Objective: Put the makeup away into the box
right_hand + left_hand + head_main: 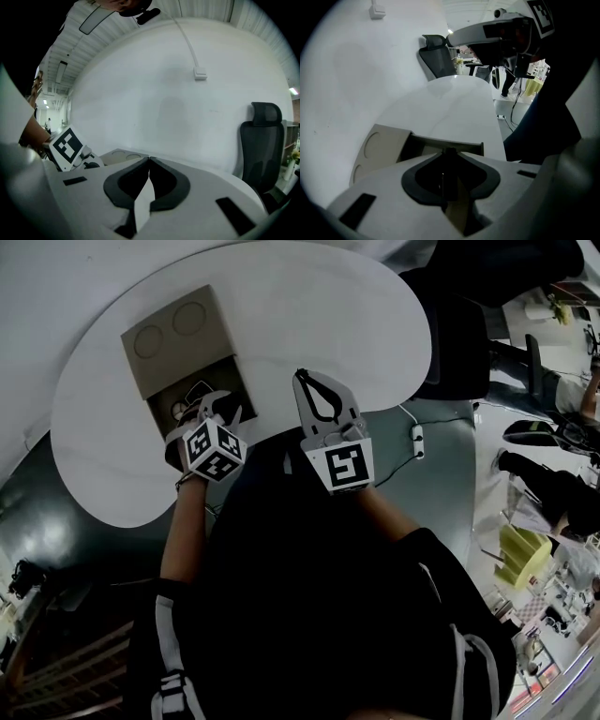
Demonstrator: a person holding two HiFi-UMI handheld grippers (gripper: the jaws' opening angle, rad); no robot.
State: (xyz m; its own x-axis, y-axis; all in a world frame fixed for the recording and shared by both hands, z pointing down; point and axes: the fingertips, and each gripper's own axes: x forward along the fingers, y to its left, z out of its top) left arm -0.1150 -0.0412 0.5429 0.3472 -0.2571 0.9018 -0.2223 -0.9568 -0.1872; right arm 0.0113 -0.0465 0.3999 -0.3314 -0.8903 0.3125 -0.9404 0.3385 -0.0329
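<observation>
A beige box point(218, 386) stands open at the table's back left, its lid point(173, 334) with two round recesses folded back. A few small items lie in its dark inside point(176, 409). My left gripper point(216, 401) points steeply down over that opening. Its jaws are narrowly apart and grip a small dark makeup item point(449, 151) at the tips point(449, 157), just above the box's front wall point(440, 140). My right gripper point(303, 377) hovers over the bare table beside the box, shut point(149, 158) with nothing in it.
The white round table point(309, 315) ends close to my body. A black office chair point(450, 334) stands at its right side, and a power strip with a cable point(417, 437) lies on the floor. A white wall point(178, 93) rises behind the table.
</observation>
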